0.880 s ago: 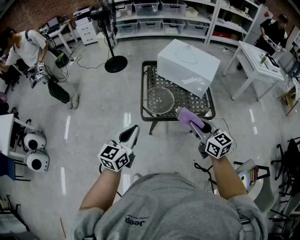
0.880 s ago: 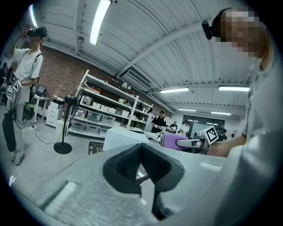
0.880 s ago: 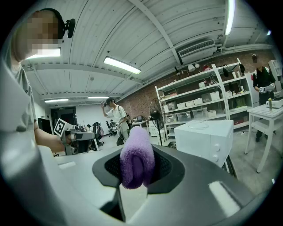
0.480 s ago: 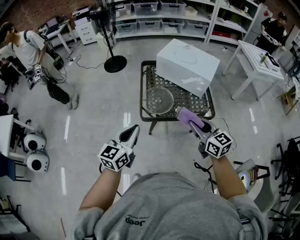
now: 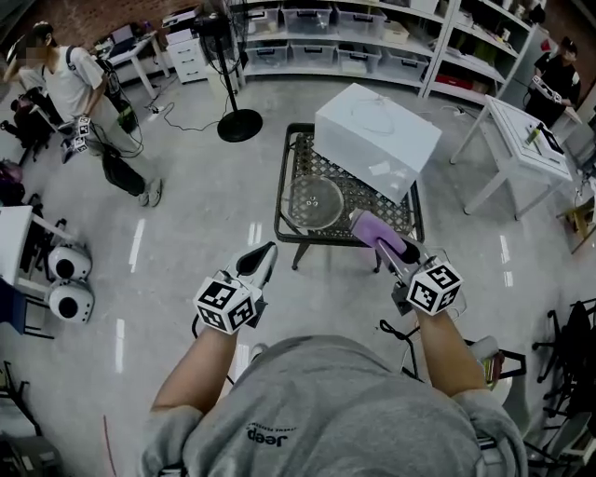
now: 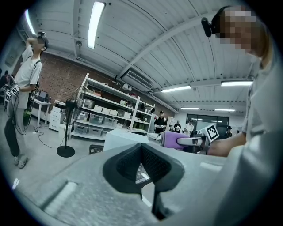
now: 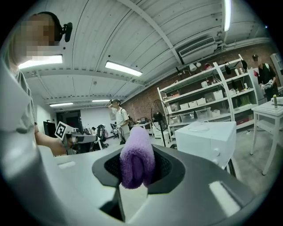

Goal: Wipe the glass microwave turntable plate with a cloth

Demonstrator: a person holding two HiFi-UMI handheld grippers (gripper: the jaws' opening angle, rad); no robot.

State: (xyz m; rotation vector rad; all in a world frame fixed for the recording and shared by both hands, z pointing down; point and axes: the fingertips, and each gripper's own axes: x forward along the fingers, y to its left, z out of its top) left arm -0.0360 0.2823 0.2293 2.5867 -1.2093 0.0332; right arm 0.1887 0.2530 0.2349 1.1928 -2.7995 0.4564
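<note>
The round glass turntable plate lies flat on the front left part of a black mesh table, beside a white microwave. My right gripper hovers over the table's near right edge, shut on a folded purple cloth, which sticks out past the jaws in the right gripper view too. My left gripper hangs in front of the table, short of its near left corner, its jaws together with nothing held. Neither gripper touches the plate.
A standing fan is behind the table to the left. A white side table stands at the right, with shelving along the back wall. A person stands far left. Two round white devices sit on the floor at the left.
The head view has shifted a little, so the table and microwave sit slightly lower in the picture. Both grippers keep their pose and hold. The person at the far left has moved.
</note>
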